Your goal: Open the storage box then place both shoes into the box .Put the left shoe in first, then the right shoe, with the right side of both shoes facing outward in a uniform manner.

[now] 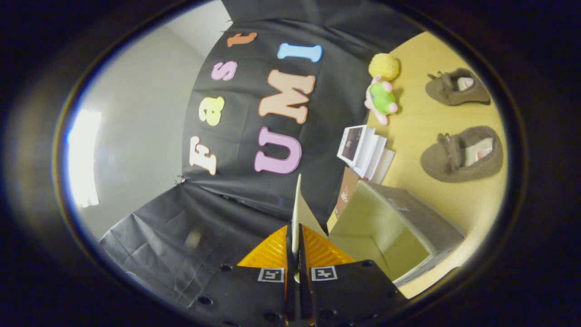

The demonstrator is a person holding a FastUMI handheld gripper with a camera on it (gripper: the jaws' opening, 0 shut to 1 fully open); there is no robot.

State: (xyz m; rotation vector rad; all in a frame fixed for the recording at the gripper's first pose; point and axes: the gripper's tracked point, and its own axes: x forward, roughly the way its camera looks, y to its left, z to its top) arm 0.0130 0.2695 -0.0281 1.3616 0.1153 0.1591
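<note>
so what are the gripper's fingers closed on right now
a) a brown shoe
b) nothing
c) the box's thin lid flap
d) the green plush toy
c: the gripper has both fingers pressed on the thin lid flap of the open storage box, while both shoes lie on the table.

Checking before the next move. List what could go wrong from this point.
1. The gripper is shut on the thin lid edge; it could slip free and fall shut over the open box.
2. Pulling further might tip or drag the box.
3. Both shoes still lie on the table, and the toys and booklets nearby could be knocked.
</note>
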